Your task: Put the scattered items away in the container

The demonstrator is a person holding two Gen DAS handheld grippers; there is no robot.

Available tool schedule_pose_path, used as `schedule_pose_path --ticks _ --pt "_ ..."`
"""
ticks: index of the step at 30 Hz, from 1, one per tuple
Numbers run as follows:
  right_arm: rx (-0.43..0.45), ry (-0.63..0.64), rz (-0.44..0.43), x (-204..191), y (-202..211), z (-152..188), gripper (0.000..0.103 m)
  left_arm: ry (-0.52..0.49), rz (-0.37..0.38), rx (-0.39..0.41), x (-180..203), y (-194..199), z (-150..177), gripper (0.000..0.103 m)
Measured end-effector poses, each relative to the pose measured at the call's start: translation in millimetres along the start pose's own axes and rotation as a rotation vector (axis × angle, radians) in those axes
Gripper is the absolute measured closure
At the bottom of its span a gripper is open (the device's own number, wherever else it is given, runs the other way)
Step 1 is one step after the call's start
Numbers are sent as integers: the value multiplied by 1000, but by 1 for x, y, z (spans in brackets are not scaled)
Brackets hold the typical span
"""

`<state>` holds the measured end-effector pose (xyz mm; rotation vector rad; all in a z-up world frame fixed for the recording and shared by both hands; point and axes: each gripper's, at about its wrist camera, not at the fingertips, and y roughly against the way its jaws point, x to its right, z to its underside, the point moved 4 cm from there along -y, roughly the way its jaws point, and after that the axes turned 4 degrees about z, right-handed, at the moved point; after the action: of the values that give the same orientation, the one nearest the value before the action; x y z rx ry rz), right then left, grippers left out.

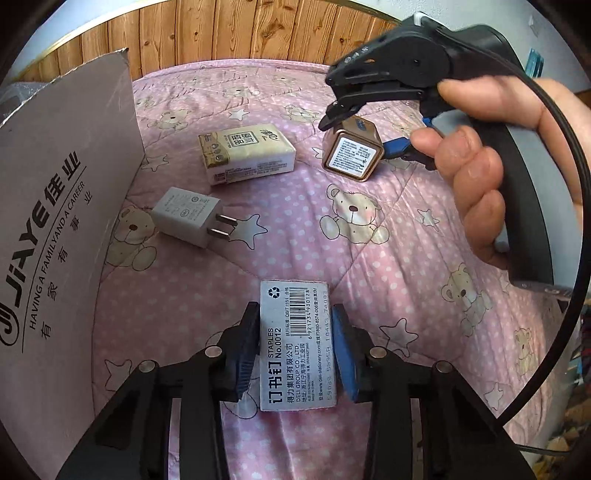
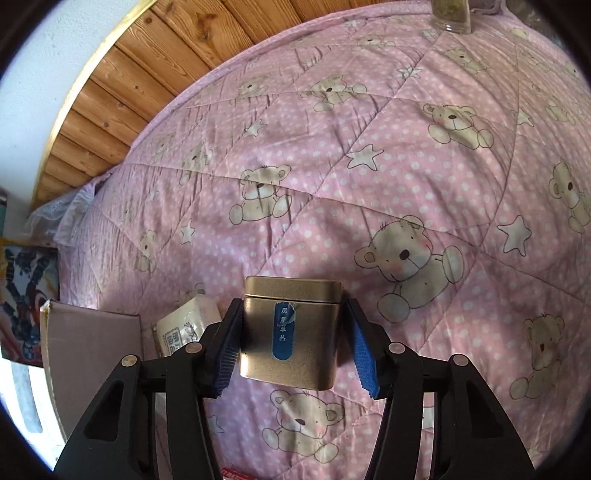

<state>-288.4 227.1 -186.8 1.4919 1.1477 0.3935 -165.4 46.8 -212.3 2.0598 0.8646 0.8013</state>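
Note:
My left gripper (image 1: 295,352) is shut on a grey staples box (image 1: 295,332), its pads pressing both long sides just above the pink bear quilt (image 1: 369,258). At the upper right, a hand (image 1: 476,173) holds my right gripper (image 1: 364,131), shut on a gold square tin (image 1: 351,153) that is tilted with its labelled base showing. The right wrist view shows that tin (image 2: 291,332) between the right gripper's (image 2: 293,343) pad tips. A tissue pack (image 1: 247,157) and a white charger plug (image 1: 188,216) lie loose on the quilt. The cardboard container's printed flap (image 1: 62,221) stands at the left.
Wooden panelling (image 1: 221,33) runs behind the bed. The container's flap (image 2: 92,350) and the tissue pack (image 2: 188,321) sit left of the right gripper. A glass jar (image 2: 452,14) stands at the quilt's far edge. A black cable (image 1: 576,184) loops off the right gripper.

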Motion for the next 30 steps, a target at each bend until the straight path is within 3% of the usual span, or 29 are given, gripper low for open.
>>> schedule_pose_path --ticks 6,11,17,30 --pt "30 52 -27 6 28 23 49 47 77 29 -1 17 1 64" --pt "51 86 -41 13 53 50 49 71 100 45 3 30 0 64" --pt "78 61 -63 33 81 71 49 132 160 4 1 45 16 64" --pt "98 163 -65 44 120 133 49 99 138 64 15 101 32 64"
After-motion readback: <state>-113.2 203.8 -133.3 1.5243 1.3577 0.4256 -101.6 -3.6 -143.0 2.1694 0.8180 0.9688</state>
